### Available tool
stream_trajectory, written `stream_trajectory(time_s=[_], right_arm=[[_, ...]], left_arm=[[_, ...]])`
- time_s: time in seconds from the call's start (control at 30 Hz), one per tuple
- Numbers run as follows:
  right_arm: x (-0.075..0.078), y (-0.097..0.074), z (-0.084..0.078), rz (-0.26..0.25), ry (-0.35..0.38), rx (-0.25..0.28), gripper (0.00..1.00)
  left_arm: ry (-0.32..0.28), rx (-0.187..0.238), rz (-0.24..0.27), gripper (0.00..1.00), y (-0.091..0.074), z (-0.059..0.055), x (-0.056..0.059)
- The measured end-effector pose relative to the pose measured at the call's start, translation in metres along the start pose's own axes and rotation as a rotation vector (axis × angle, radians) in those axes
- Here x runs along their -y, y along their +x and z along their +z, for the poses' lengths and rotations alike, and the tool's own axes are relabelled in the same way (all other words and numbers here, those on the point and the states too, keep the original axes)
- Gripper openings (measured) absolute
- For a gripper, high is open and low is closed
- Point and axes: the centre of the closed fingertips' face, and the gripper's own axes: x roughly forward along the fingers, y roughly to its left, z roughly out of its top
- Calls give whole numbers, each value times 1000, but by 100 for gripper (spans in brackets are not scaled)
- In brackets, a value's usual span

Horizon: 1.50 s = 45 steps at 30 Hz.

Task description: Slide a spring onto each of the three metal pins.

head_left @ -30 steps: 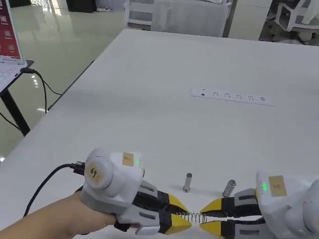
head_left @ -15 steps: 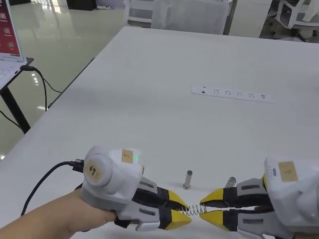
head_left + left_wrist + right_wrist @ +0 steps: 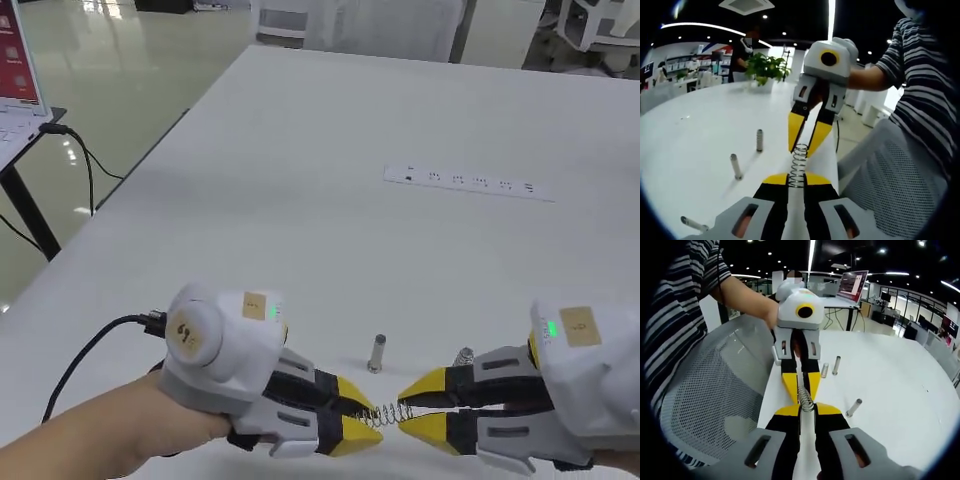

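Observation:
A small metal spring (image 3: 386, 412) spans the gap between my two grippers, which meet tip to tip near the table's front edge. My left gripper (image 3: 362, 422) is shut on one end of the spring (image 3: 798, 165). My right gripper (image 3: 412, 410) is shut on the other end of the spring (image 3: 805, 399). Just behind them a bare pin (image 3: 377, 353) stands upright. Another pin (image 3: 463, 357), with a spring on it, stands beside the right gripper. A third pin (image 3: 854, 407) lies tilted on the table.
A white power strip (image 3: 468, 185) lies across the middle of the white table (image 3: 300, 200). A black cable (image 3: 95, 345) trails from the left gripper. A laptop (image 3: 15, 80) sits on a side table at far left. A mesh chair (image 3: 715, 390) stands by the table's edge.
The right gripper has shifted a little to the right, off the pin with the spring. The spring stays held between both grippers, and the view has tilted down a little.

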Motion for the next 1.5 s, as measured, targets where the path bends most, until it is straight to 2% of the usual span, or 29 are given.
stream_trajectory(time_s=[0.13, 0.23, 0.37, 0.47, 0.53, 0.57, 0.73, 0.8, 1.0, 1.1, 1.33, 1.5], right_arm=[[1, 0, 4, 1, -1, 6, 7], [3, 0, 14, 2, 23, 45, 8], [4, 3, 16, -3, 11, 41, 8], [2, 3, 22, -9, 6, 58, 8], [3, 5, 25, -24, -17, 54, 8], [2, 7, 27, -29, -56, 53, 8], [-1, 15, 35, -52, -111, 63, 8], [-1, 16, 35, -64, -181, 45, 7], [2, 15, 41, -88, -202, 57, 7], [2, 17, 42, -94, -250, 40, 7], [2, 17, 42, -94, -250, 35, 7], [1, 17, 45, -96, -279, 27, 7]], left_arm=[[-2, 1, 7, 3, -1, 0, -1], [12, -3, 11, 3, 0, 0, -1], [38, -18, 24, 3, 3, -2, -3], [40, -19, 22, 3, 4, -2, -3], [36, -18, 26, 3, 6, -1, -3], [41, -19, 30, 3, 8, -2, -4], [42, -20, 34, 3, 11, -1, -5], [53, -27, 37, 3, 10, -1, -6], [42, -7, 56, 3, 5, 4, -10], [46, -11, 63, 4, 5, 4, -11], [24, -11, 71, 4, 2, 3, -11], [8, -8, 78, 5, 0, 4, -12]])
